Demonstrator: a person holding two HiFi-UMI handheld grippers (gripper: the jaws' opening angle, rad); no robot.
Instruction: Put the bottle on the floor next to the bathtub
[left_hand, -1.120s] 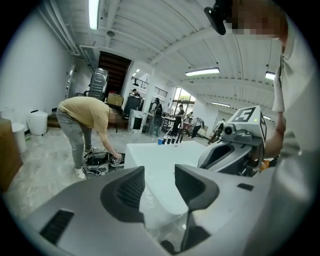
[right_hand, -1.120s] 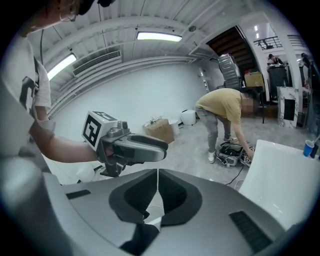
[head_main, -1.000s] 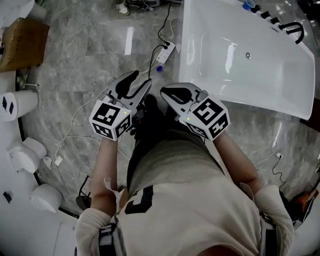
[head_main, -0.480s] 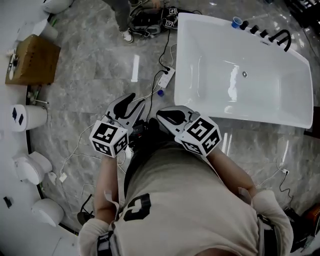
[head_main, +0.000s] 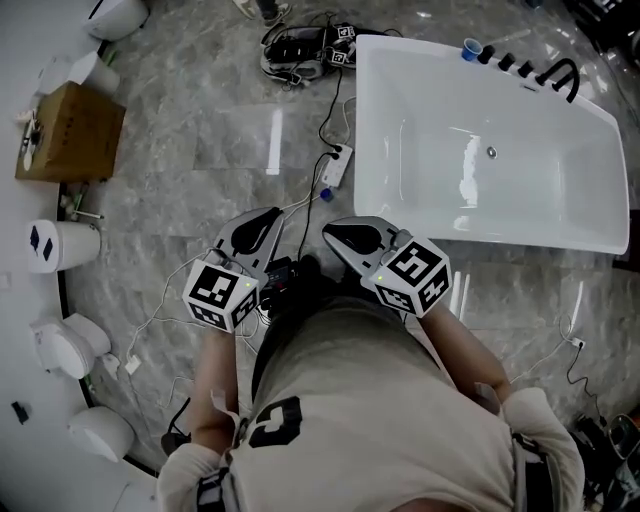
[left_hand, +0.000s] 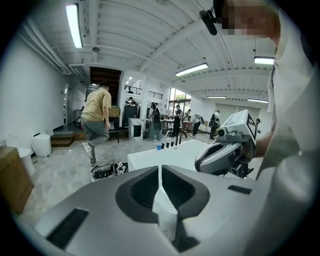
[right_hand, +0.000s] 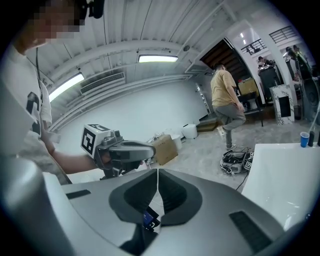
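A white bathtub (head_main: 520, 200) fills the upper right of the head view. On its far rim stand several small dark bottles (head_main: 515, 62) beside a blue cup (head_main: 471, 47); the left gripper view shows them too, bottles (left_hand: 172, 143) and cup (left_hand: 158, 146). My left gripper (head_main: 262, 215) hangs over the grey marble floor in front of the person's body, far from the bottles. Its jaws are closing, tips nearly touching, with nothing between them (left_hand: 160, 167). My right gripper (head_main: 335, 232) is held beside it, shut and empty (right_hand: 157, 171), short of the tub's near corner.
A power strip (head_main: 337, 165) and its cables trail over the floor just ahead of the grippers. A pile of gear (head_main: 300, 45) lies by the tub's far left corner. A cardboard box (head_main: 65, 130) and white fixtures (head_main: 60, 245) line the left side. A person (left_hand: 97, 120) walks behind.
My left gripper's jaws have drawn together. The head view has swung, so more of the tub shows. The person's feet at the top have nearly left the head view.
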